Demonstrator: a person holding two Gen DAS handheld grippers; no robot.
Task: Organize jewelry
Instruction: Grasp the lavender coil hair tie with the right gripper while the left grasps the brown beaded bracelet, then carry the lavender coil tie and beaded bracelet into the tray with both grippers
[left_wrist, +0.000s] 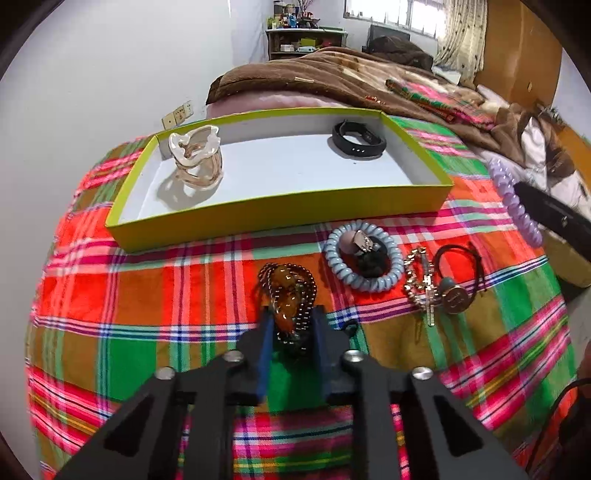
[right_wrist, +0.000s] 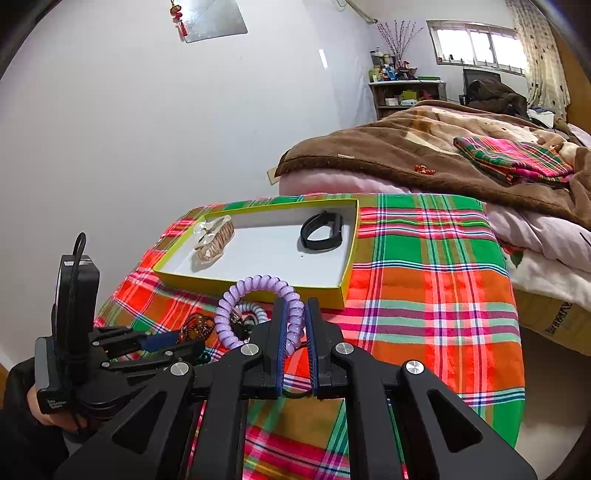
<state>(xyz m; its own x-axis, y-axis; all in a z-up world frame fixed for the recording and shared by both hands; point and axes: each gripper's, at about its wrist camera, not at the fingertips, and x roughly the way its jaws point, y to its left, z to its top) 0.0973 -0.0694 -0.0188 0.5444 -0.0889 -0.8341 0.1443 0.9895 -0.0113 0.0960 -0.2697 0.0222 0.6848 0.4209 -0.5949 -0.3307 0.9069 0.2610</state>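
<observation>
Left gripper (left_wrist: 291, 325) low over the plaid cloth (left_wrist: 129, 295), blue pads narrowed onto the brown bead necklace (left_wrist: 290, 291) with its amber stone, near end of the strand caught between them, far end lying on the cloth. Right gripper (right_wrist: 294, 325) lifted at the right, pads pinched tight on the purple coil tie (right_wrist: 258, 295), whose loop stands up clear of the cloth, in front of the tray's near wall in the right view. Green-edged tray (left_wrist: 258, 212) farther back on the cloth, white inside, holding a pearly clear hair claw (left_wrist: 195, 155) at its left end and a black band (left_wrist: 358, 140) at its far right corner, the two well apart. Between tray and left gripper, just right of the necklace, a pale blue coil tie (left_wrist: 364, 258) flat on the cloth, ringing a small dark clip. Right of that, a gold chain bracelet (left_wrist: 417, 280), then a dark elastic tie (left_wrist: 458, 262) with a round gold charm, touching or nearly touching the bracelet; cannot tell which. Far behind, a bed with a brown blanket (right_wrist: 406, 147) and a folded plaid cloth on top. In the right view, a hand (right_wrist: 40, 410) at the lower left edge wrapped round the left gripper's handle.
</observation>
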